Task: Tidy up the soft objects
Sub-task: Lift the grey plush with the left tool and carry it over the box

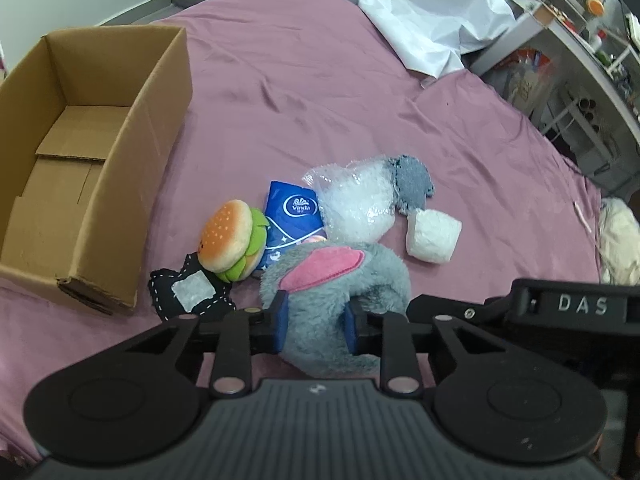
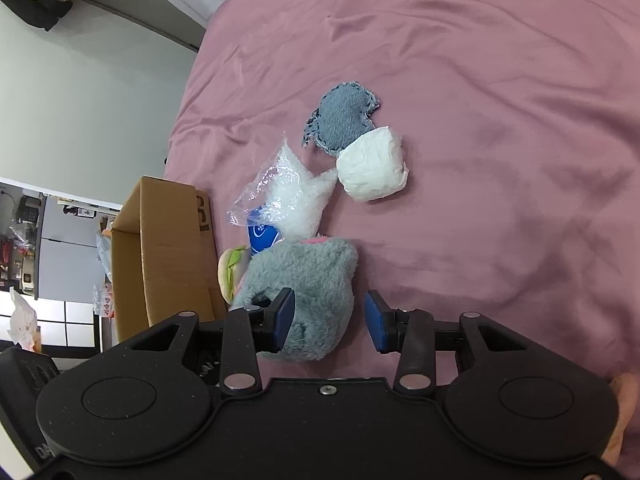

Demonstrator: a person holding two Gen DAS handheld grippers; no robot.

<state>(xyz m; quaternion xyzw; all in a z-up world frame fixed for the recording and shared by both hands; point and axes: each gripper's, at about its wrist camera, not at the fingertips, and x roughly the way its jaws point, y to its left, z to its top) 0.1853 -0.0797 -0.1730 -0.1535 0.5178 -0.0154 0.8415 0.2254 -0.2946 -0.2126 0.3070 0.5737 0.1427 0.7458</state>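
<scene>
A grey furry plush with a pink ear (image 1: 340,292) lies on the pink bedsheet. My left gripper (image 1: 316,322) has its blue pads on both sides of the plush and is shut on it. My right gripper (image 2: 330,322) is open around the same plush (image 2: 308,292); its right pad stands clear of the fur. Behind the plush lie a burger plush (image 1: 234,240), a blue Vinda tissue pack (image 1: 292,220), a bubble-wrap bag (image 1: 356,204), a denim patch (image 1: 414,180), a white wad (image 1: 432,236) and a black stitched patch (image 1: 188,292). An open cardboard box (image 1: 156,92) stands at the left.
A white sheet (image 1: 420,8) is bunched at the far end of the bed. A cluttered shelf (image 1: 580,40) stands off the bed's right side. The right gripper's body (image 1: 576,304) shows at the right of the left wrist view.
</scene>
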